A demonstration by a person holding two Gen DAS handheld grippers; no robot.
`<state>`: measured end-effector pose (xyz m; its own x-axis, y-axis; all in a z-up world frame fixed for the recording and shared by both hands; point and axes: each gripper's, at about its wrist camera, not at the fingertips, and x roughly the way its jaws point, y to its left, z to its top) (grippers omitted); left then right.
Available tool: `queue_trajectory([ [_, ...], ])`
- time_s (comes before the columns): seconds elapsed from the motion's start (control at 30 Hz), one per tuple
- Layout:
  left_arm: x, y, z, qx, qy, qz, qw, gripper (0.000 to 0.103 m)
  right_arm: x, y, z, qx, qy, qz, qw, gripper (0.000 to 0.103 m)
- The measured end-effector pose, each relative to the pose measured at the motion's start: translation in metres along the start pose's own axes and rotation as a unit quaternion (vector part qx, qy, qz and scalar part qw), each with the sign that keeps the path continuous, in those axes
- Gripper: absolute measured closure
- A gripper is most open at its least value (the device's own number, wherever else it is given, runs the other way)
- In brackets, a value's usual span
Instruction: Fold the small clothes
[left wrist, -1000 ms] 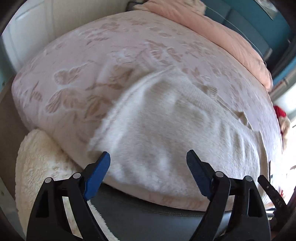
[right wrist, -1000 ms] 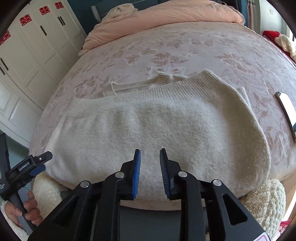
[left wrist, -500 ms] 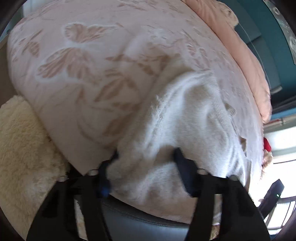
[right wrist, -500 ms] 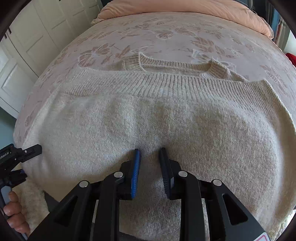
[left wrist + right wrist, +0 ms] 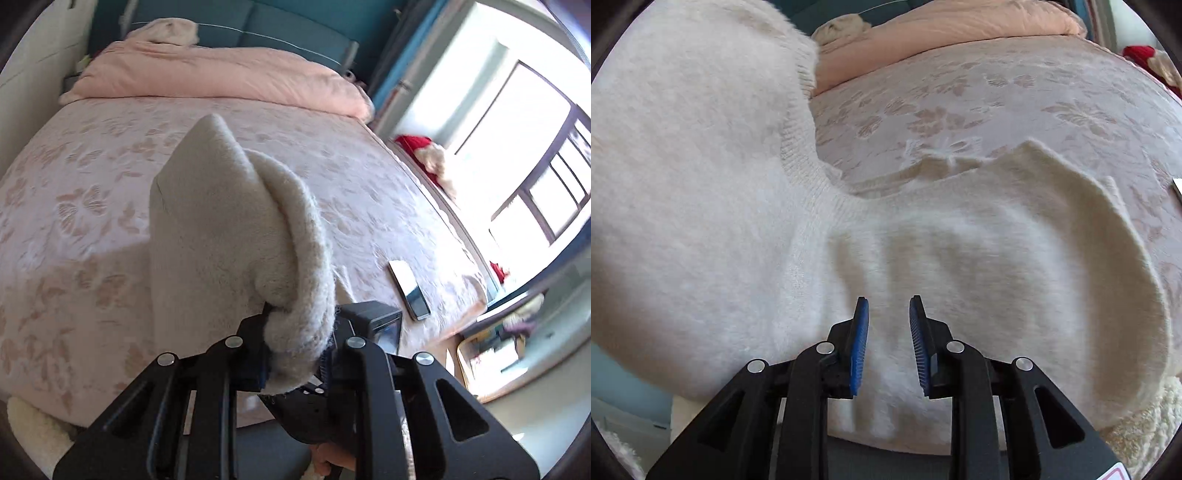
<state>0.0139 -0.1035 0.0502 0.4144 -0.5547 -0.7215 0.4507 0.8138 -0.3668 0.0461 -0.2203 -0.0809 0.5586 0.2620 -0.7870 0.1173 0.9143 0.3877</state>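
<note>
My left claw (image 5: 295,343) is clamped on a thick roll of the cream sweater (image 5: 221,236), which bunches between the fingers at the lower centre of the left wrist view and rises from there in a fuzzy fold, peaking near the upper middle of the frame. My right claw (image 5: 888,343) hovers with a narrow gap between its blue pads (image 5: 860,347), gripping nothing, just above the sweater's lower edge. In the right wrist view the knit fills the left side of the frame, lifted and blurred, while the rest lies flat across the centre on the pink floral bedspread (image 5: 997,92). A phone (image 5: 410,290) lies at right on the bed.
</note>
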Motion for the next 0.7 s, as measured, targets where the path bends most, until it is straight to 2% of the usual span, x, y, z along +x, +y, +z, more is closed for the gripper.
queue_trajectory([
  [0.03, 0.021, -0.016, -0.007, 0.017, 0.019, -0.005, 0.9997, 0.082, -0.016, -0.022, -0.001, 0.02, -0.005, -0.01, 1.0, 0.075],
  [0.1, 0.071, -0.035, -0.028, 0.041, 0.066, -0.008, 0.9969, 0.073, -0.045, -0.062, -0.005, 0.047, -0.014, -0.039, 0.998, 0.069],
  [0.17, 0.104, -0.038, -0.051, 0.035, 0.12, 0.009, 0.992, 0.067, -0.071, -0.094, -0.013, 0.067, -0.02, -0.076, 0.995, 0.062],
  [0.23, 0.102, -0.034, -0.071, 0.027, 0.119, 0.003, 0.9926, 0.052, -0.096, -0.113, -0.022, 0.082, -0.036, -0.088, 0.992, 0.05],
  [0.27, 0.094, -0.03, -0.078, 0.035, 0.109, 0.008, 0.9933, 0.036, -0.105, -0.118, -0.027, 0.088, -0.044, -0.085, 0.991, 0.039],
  [0.33, 0.075, -0.019, -0.084, 0.063, 0.088, 0.035, 0.9935, 0.025, -0.112, -0.122, -0.031, 0.102, -0.052, -0.06, 0.992, 0.032],
  [0.37, 0.066, -0.011, -0.087, 0.074, 0.079, 0.055, 0.9926, 0.015, -0.11, -0.12, -0.03, 0.105, -0.05, -0.04, 0.992, 0.031],
  [0.43, 0.055, 0.012, -0.094, 0.07, 0.076, 0.083, 0.9912, 0.013, -0.098, -0.113, -0.024, 0.114, -0.034, -0.002, 0.993, 0.027],
  [0.53, 0.057, 0.053, -0.107, 0.033, 0.104, 0.118, 0.9871, 0.013, -0.068, -0.093, -0.015, 0.12, -0.001, 0.052, 0.991, 0.026],
  [0.63, 0.068, 0.072, -0.118, 0.013, 0.131, 0.151, 0.9798, 0.013, -0.042, -0.08, -0.011, 0.131, 0.036, 0.046, 0.99, 0.026],
  [0.7, 0.072, 0.078, -0.12, 0.009, 0.122, 0.169, 0.9779, 0.014, -0.034, -0.075, -0.012, 0.149, 0.05, 0.065, 0.985, 0.025],
])
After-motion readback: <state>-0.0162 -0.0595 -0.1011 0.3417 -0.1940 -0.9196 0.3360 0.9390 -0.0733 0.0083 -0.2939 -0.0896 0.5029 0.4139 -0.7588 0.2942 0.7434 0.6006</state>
